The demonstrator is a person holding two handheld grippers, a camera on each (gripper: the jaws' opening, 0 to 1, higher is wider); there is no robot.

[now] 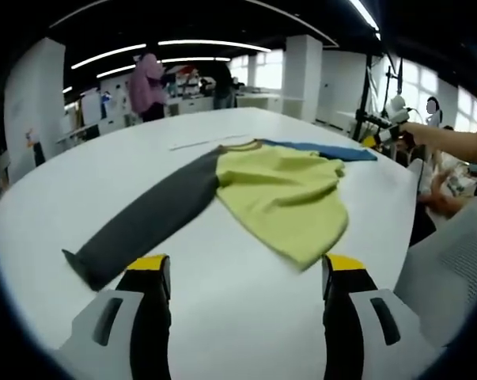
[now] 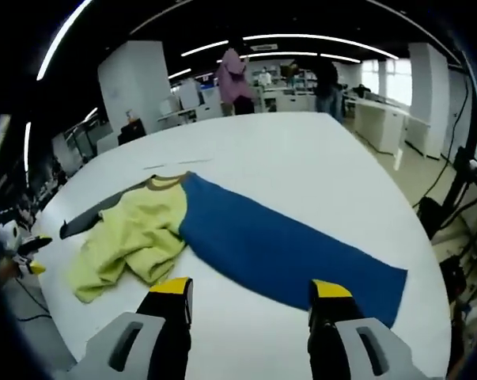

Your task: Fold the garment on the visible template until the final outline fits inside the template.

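Garment (image 1: 279, 194) lies crumpled on the white table (image 1: 222, 317), yellow body bunched, grey sleeve (image 1: 147, 218) and blue sleeve (image 2: 289, 245) spread flat. Left gripper (image 1: 246, 273) and right gripper (image 2: 250, 294) hover released, jaws apart, grasping nothing.

Grey grippers, black fingers (image 1: 153, 317) with yellow tips (image 2: 172, 286)

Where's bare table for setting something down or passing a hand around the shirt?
Free: the white table beyond the collar, and the near strip between the left gripper and the grey sleeve. Also beyond the blue sleeve. Crowded: the bunched yellow body mid-table.
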